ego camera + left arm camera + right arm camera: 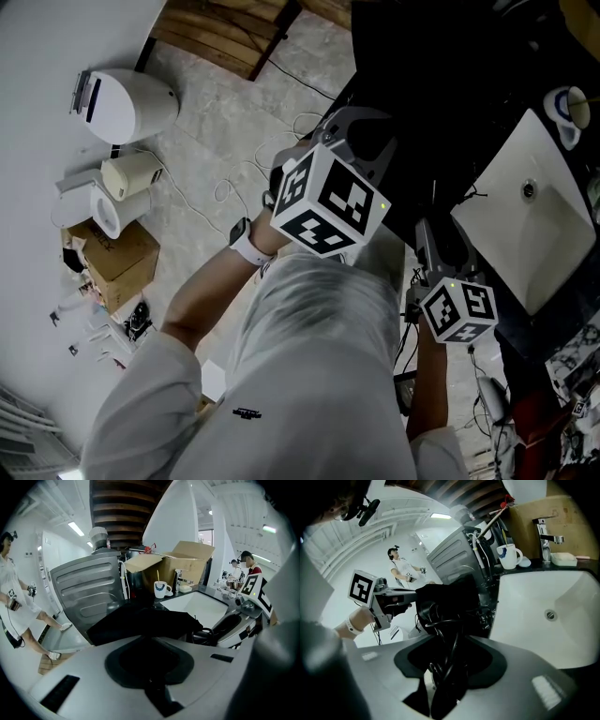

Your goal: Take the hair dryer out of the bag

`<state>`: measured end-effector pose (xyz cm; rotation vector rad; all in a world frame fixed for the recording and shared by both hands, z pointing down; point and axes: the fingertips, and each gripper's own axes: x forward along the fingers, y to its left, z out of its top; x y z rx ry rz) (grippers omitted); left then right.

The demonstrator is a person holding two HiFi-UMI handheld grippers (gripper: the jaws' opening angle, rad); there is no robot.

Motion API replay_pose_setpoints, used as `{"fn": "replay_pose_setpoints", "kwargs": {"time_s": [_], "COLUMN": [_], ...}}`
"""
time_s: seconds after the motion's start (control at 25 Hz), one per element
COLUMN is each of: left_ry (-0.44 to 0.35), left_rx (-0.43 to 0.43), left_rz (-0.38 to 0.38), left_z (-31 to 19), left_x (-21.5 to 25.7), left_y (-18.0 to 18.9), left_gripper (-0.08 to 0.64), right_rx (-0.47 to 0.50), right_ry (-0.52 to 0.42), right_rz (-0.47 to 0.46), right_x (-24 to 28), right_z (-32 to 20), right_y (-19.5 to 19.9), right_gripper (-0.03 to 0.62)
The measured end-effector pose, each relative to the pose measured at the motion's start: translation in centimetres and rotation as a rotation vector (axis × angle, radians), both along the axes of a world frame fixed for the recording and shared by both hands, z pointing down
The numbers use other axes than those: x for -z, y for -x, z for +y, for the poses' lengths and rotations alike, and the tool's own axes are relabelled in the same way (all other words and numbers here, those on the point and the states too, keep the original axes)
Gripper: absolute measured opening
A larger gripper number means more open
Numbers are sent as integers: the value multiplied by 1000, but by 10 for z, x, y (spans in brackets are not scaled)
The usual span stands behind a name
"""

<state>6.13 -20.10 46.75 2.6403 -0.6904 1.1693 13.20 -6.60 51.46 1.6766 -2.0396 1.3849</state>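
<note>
A black bag (140,620) lies on the dark counter left of the sink. My left gripper (150,667) is shut on the bag's near edge; the right gripper view shows this gripper (393,603) pinching the bag (450,597) from the left. My right gripper (445,677) is shut on the black hair dryer (443,665), whose looped cord (436,620) trails back toward the bag's mouth. Dryer body and cord are hard to tell apart in the dark. In the head view the left gripper (370,141) and right gripper (441,248) both reach into the black mass.
A white sink (543,616) with a chrome tap (546,538) and a mug (508,557) lies right of the bag. A grey machine (89,588) and a cardboard box (187,562) stand behind it. People stand in the background. Cables, a box (122,258) and white appliances (127,103) are on the floor.
</note>
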Motion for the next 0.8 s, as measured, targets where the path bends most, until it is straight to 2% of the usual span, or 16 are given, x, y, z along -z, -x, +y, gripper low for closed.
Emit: {"fn": "replay_pose_setpoints", "kwargs": {"time_s": [0.2, 0.6, 0.8], "left_ry": [95, 154, 190], "left_rx": [41, 78, 96], "left_rz": [56, 73, 93], "left_z": [5, 10, 12], "left_x": [-8, -10, -8], "left_y": [4, 12, 17], "left_gripper": [25, 25, 65], "right_rx": [31, 134, 154], "right_ry": [-25, -45, -37], "right_rz": [-22, -16, -18], "right_x": [7, 28, 40], "right_z": [16, 46, 65], "right_y": [1, 12, 15], "right_gripper": [201, 201, 201]}}
